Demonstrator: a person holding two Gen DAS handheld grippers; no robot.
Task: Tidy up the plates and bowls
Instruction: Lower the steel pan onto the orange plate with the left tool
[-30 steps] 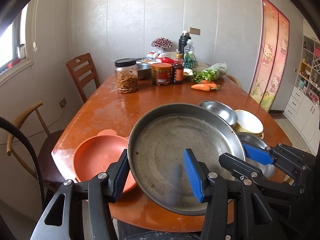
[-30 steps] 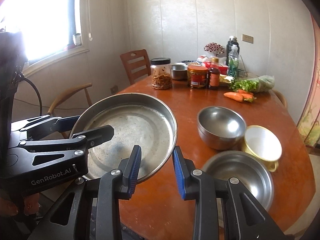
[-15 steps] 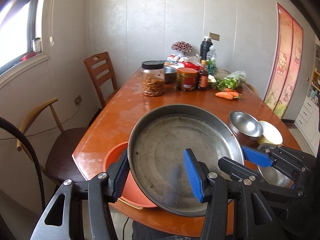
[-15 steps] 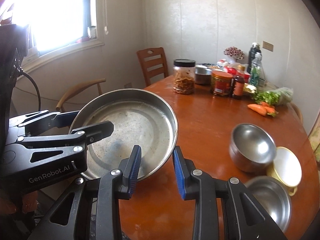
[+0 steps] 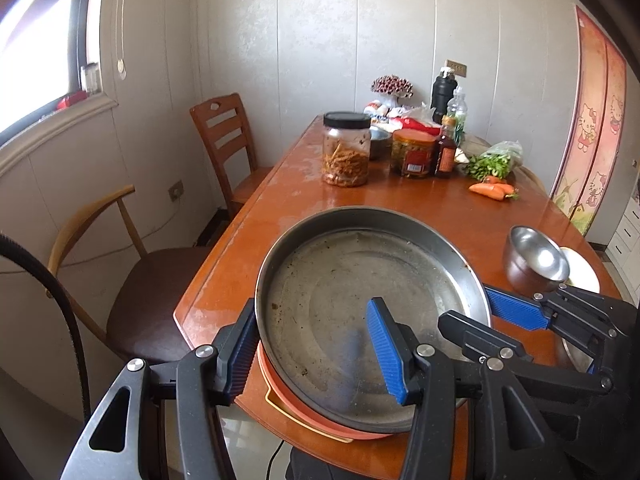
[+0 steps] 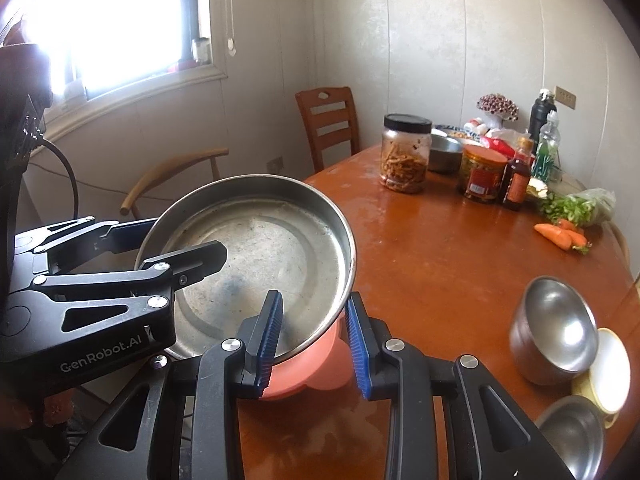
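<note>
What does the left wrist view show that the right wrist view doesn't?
Only the left wrist view: the cartoon cat wall hanging and white drawers. Only the right wrist view: a second steel bowl at the table's near edge. Both: the big steel pan gripped by both claws over the orange plate, plus the jar and carrots.

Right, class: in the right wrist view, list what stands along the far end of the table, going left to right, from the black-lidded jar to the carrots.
Black-lidded jar → small metal bowl → orange-lidded jar → dark sauce bottle → bag of greens, with the carrots lying just in front of it.
</note>
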